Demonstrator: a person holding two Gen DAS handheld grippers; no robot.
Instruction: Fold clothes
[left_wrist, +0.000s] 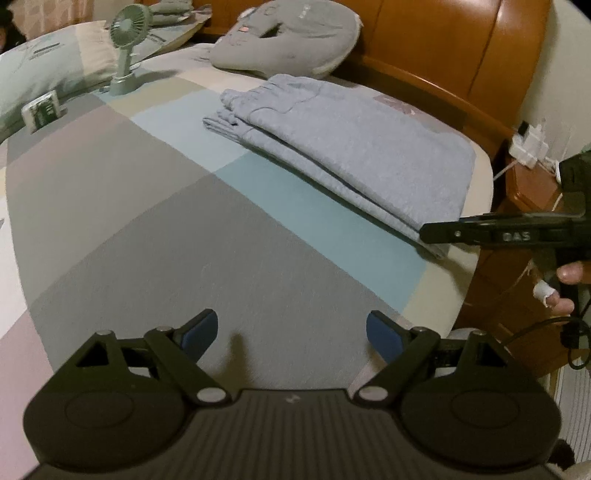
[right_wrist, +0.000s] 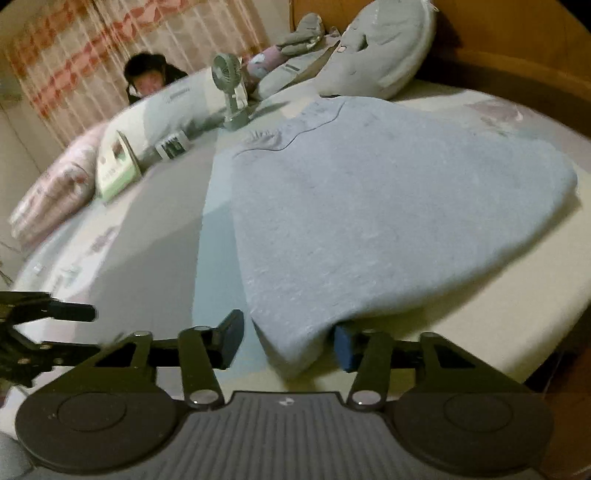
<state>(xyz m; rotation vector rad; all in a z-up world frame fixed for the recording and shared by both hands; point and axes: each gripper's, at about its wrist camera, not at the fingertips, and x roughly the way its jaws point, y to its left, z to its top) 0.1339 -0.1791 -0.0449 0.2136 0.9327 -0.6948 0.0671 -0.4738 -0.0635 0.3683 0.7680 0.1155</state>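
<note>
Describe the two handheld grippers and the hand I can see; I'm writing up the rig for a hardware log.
Both grippers, left gripper and right gripper, are matte black, with ribbed bodies, round side discs, silver pivot pins and blue finger pads. The right one bears white lettering, roughly "DAS", and trails a black cable. The hand wears a white fingertip wrap.

Folded light-blue trousers (left_wrist: 354, 147) on bed

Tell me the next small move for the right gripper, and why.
Probably close the right gripper on the trousers: its jaws stand open around the folded corner near the bed edge. The left gripper hovers open and empty.
</note>
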